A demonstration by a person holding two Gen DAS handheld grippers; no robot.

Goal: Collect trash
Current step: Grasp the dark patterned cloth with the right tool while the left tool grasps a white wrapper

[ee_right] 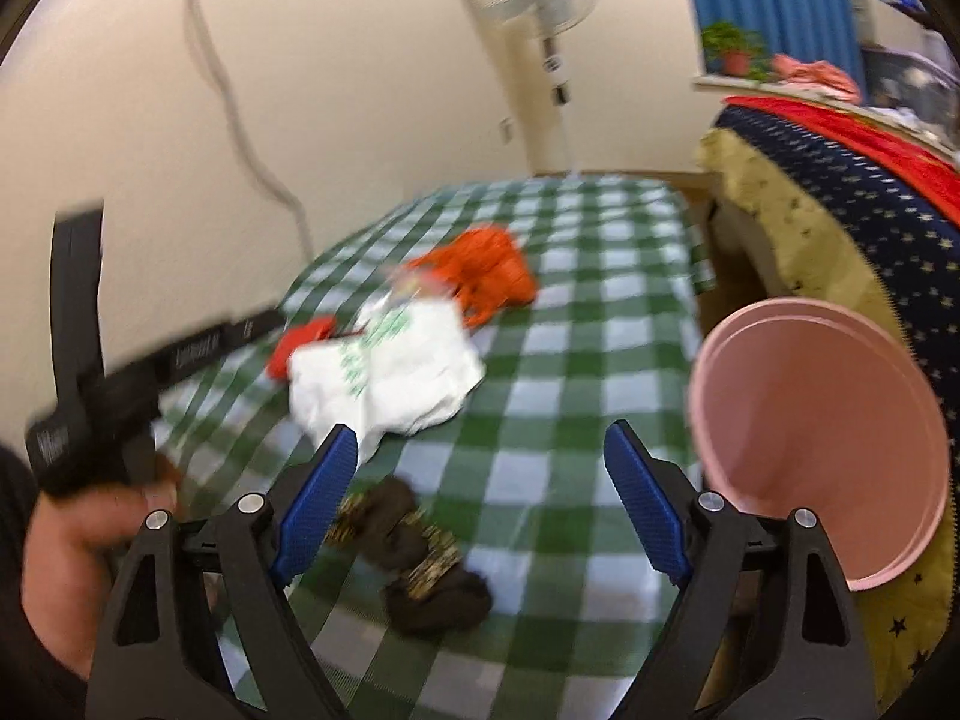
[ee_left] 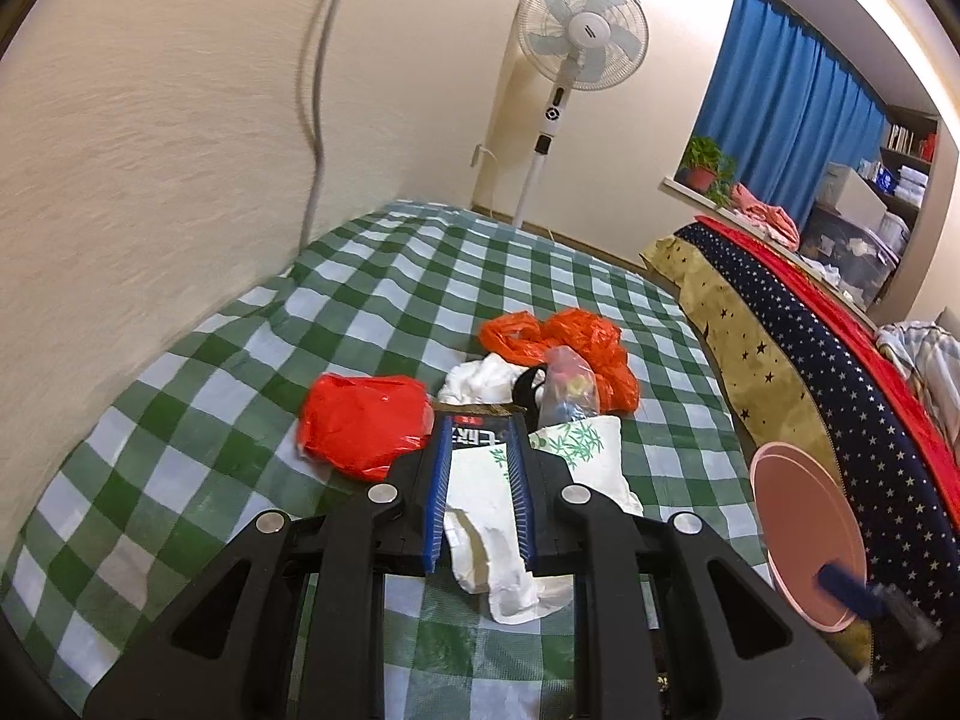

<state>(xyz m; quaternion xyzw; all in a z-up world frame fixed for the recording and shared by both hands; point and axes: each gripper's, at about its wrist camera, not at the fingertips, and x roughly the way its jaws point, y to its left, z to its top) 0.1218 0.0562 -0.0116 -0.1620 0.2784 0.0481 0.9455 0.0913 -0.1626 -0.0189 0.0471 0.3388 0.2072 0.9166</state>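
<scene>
Left gripper [ee_left: 478, 450]: closed on a white plastic bag [ee_left: 480, 516] printed with green leaves; the bag is pinched between the blue pads and hangs crumpled below them.
Right gripper [ee_right: 480, 468]: spread wide, nothing between the pads; a dark brown wrapper [ee_right: 414, 564] is seen on the cloth just below and between the fingers.
Pink bin [ee_right: 822, 444]: held tilted at the right edge of the bed, just beside the right finger, mouth turned toward the camera.
Remaining trash: a red bag [ee_left: 360, 426], an orange bag [ee_left: 576, 348] and a clear bag [ee_left: 567, 387] are piled ahead of the left gripper.
Surface: green-checked bedcover [ee_left: 240, 372].
Hand [ee_right: 78, 546]: seen gripping the left tool's handle, blurred.
</scene>
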